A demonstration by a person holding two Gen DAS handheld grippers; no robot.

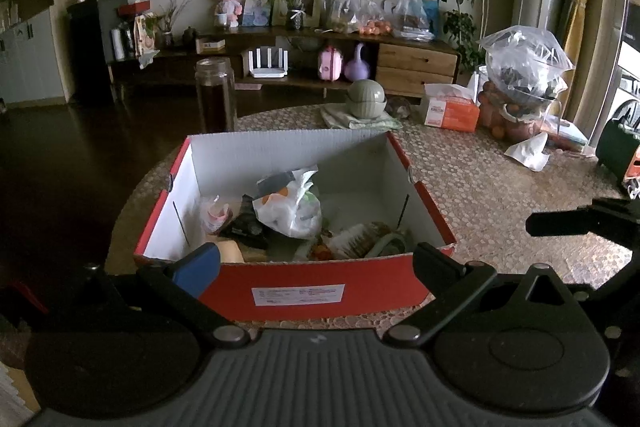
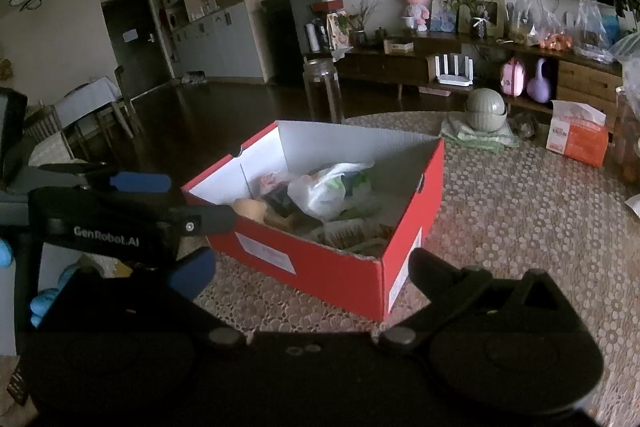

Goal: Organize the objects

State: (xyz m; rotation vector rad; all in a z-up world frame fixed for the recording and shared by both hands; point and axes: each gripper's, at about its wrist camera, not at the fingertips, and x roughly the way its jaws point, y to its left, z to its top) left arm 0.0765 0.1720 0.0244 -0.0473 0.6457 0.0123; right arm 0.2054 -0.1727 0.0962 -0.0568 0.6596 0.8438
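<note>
In the left wrist view, the left gripper [image 1: 316, 259] hangs at the near rim of the red cardboard box [image 1: 304, 287], low in the middle of the frame, its jaws spread wide and holding nothing. The box sits on the round patterned table [image 1: 500, 187] and is already crowded: a knotted white plastic bag [image 1: 290, 205] lies at its centre, a small pink packet [image 1: 214, 217] to the left, a dark wrapper [image 1: 246, 225] between them, and a bristle brush [image 1: 356, 239] toward the lower right corner. The likely risk is that a finger catches the thin cardboard wall on the way in and drags or tips the box, or that the loose bag snags and pulls its neighbours out.

In the right wrist view, the right gripper [image 2: 312, 267] hovers near the box's [image 2: 332, 275] closest corner, also spread and empty. The left gripper [image 2: 188, 203] shows at middle left, reaching over the box's left edge. With both tools so near one corner, they could knock together. A tall glass jar [image 2: 323, 91] stands behind the box at the table's far edge; a shove of the box could send it off. A stacked green bowl [image 2: 486, 109] and an orange tissue pack [image 2: 578, 137] lie in the upper right.
</note>
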